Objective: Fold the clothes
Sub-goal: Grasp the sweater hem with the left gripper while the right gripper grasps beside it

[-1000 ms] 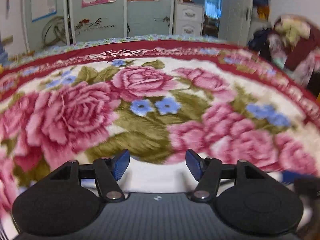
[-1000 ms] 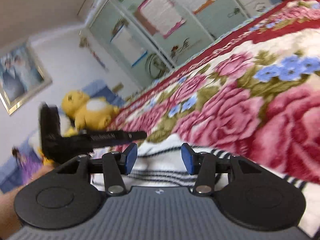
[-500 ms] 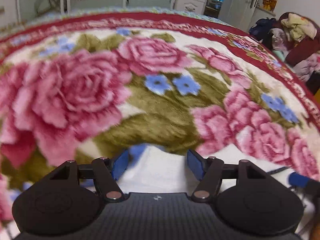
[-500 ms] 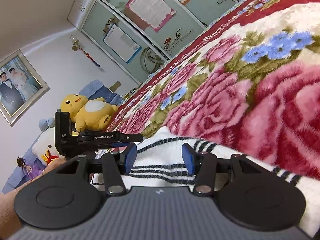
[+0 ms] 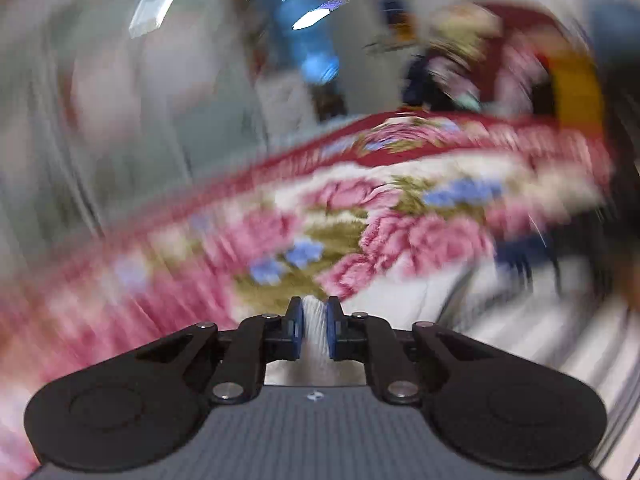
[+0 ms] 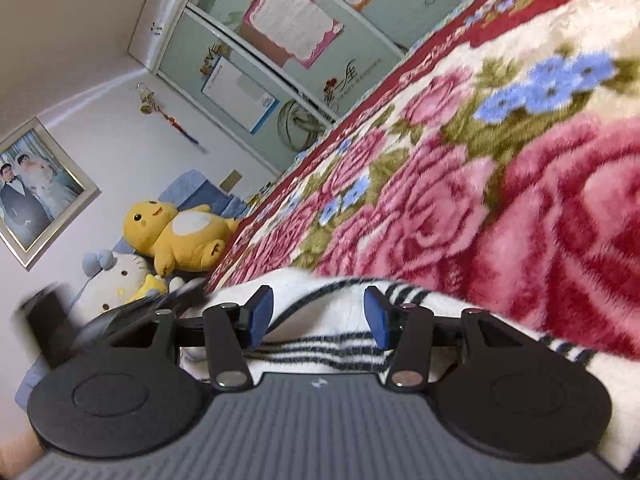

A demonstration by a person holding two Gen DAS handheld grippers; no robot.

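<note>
A white garment with black stripes lies on the rose-patterned blanket. In the blurred left wrist view my left gripper is closing, and its blue pads pinch a fold of the white cloth between them. The rest of the garment spreads to the right. My right gripper stands open low over the garment's striped edge; cloth lies between its fingers and the pads do not press it. The left gripper shows as a black blur at the far left of the right wrist view.
The blanket covers the whole bed. A yellow plush and a white cat plush sit at the head end. A heap of clothes lies beyond the far right corner. Wardrobe doors line the wall.
My left gripper has shut on a fold of the white cloth and swung fast, rolling as it went; its view is now smeared. The right gripper has kept its place and opening.
</note>
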